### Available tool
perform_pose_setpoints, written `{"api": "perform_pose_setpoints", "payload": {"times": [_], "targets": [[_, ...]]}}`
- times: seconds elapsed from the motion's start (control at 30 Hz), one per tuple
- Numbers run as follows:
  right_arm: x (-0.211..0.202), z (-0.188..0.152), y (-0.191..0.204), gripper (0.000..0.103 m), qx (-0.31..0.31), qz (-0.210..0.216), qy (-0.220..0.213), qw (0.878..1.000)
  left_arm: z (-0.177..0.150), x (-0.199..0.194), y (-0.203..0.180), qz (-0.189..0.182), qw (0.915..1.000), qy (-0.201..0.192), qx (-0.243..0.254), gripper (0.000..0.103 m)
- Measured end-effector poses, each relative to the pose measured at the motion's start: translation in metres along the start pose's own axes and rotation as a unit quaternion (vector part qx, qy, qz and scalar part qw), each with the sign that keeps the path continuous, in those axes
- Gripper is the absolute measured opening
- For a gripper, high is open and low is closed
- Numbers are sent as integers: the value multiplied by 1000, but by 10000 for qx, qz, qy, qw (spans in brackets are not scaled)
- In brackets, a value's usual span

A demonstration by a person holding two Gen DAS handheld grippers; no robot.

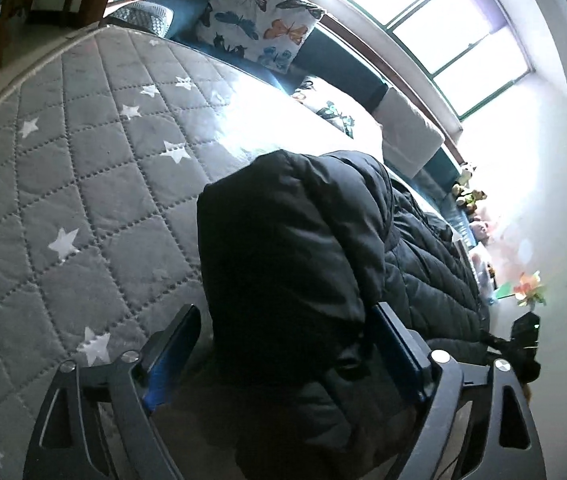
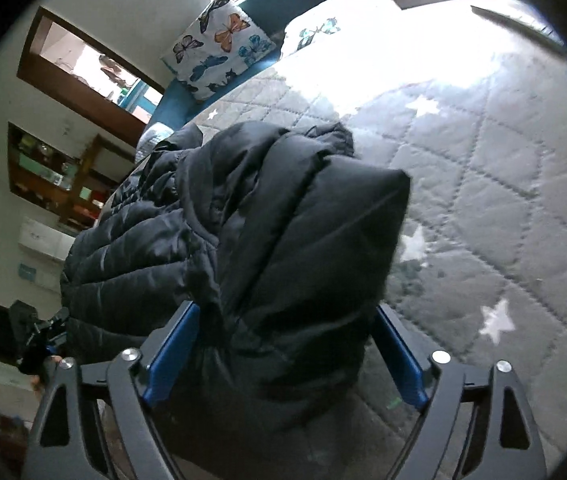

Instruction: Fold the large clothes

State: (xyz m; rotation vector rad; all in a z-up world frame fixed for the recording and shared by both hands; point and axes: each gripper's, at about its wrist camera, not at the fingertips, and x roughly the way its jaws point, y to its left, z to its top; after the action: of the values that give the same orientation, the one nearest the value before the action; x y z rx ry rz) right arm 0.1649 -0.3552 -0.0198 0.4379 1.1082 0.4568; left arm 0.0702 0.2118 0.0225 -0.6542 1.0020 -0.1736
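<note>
A black quilted puffer jacket point(image 1: 295, 240) lies on a grey star-quilted bedspread point(image 1: 83, 168). In the left wrist view a bunched end of the jacket sits between my left gripper's point(image 1: 283, 344) blue-padded fingers point(image 1: 171, 352), which stand wide apart. In the right wrist view another bunched end of the jacket point(image 2: 283, 240) fills the gap of my right gripper point(image 2: 283, 344), whose fingers point(image 2: 175, 344) also stand wide apart. The right-hand gripper shows at the right edge of the left wrist view point(image 1: 523, 344).
Butterfly pillows point(image 1: 259, 20) lean on a teal headboard at the far side of the bed. A bright window point(image 1: 435, 20) is behind them. Small toys point(image 1: 471, 196) and a paper flower point(image 1: 531, 288) sit along the wall. Wooden shelves point(image 2: 55, 176) stand beyond the bedspread point(image 2: 483, 200).
</note>
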Motion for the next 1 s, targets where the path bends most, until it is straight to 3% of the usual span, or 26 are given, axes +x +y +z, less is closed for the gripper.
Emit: {"api": "perform_pose_setpoints", "payload": {"times": [0.13, 0.23, 0.53, 0.73, 0.9, 1.0], "targets": [[10, 1, 2, 98, 42, 245, 72, 9997, 3, 10, 11, -127, 9998, 73, -144, 103], [15, 0, 7, 103, 43, 284, 107, 9995, 4, 17, 19, -324, 9990, 119, -282, 103], [9, 1, 10, 103, -64, 37, 190, 9998, 5, 40, 37, -957, 9913, 424, -802, 103], [10, 2, 10, 103, -36, 87, 201, 9998, 5, 57, 28, -1310, 9859, 776, -692, 103], [17, 8, 18, 103, -116, 105, 318, 9994, 3, 57, 14, -1324, 9865, 804, -527, 103], [10, 4, 26, 102, -343, 109, 304, 9989, 0, 54, -2, -1064, 9914, 749, -121, 99]]}}
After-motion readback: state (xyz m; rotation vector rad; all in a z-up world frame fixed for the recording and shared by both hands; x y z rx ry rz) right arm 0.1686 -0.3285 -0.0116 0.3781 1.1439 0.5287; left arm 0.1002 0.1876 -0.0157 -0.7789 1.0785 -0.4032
